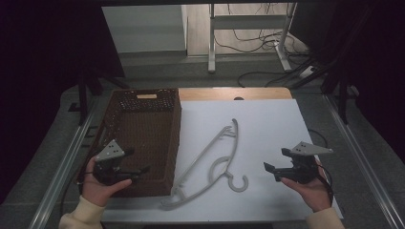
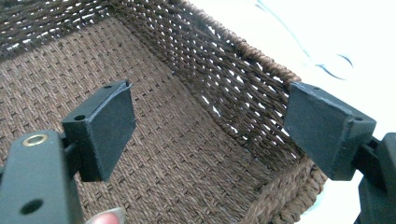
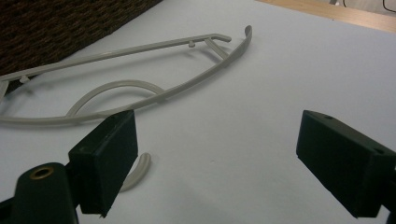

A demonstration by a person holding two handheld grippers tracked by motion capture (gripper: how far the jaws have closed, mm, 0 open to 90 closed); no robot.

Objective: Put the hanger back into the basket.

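- The hanger [image 1: 210,160] lay flat on the white sheet [image 1: 267,133], loose, with nothing gripping it. In the high view it ran on a slant from about 7 o'clock up to 1 o'clock, its hook [image 1: 237,182] curling at the near end toward 5 o'clock.
- Its long edge sat just beside the basket [image 1: 138,138], which stood at the hanger's 9 o'clock; I could not tell whether the near tip touched the wicker.
- My right gripper [image 1: 274,171] hovered at the hanger's 3 o'clock, near the hook but apart from it, jaws spread wide with nothing between them.
- In the right gripper view, the hanger [image 3: 154,95] stretched across the sheet [image 3: 280,74] beyond my two jaws, from 9 o'clock toward 12, and the hook's end [image 3: 137,170] peeked out just beside the left jaw.
- The basket's dark side [image 3: 65,23] filled that view's 10 o'clock corner.
- My left gripper [image 1: 138,171] hung over the basket's near end, at the hanger's 8 o'clock, also spread wide and holding nothing.
- In the left gripper view, the woven floor [image 2: 177,154] and right wall [image 2: 243,88] of the basket showed between my jaws, with a pale bit of hanger [image 2: 327,65] on the sheet past the rim at 2 o'clock.
- Both of my hands [image 1: 313,188] came in from 6 o'clock, in cream sleeves [image 1: 79,217].
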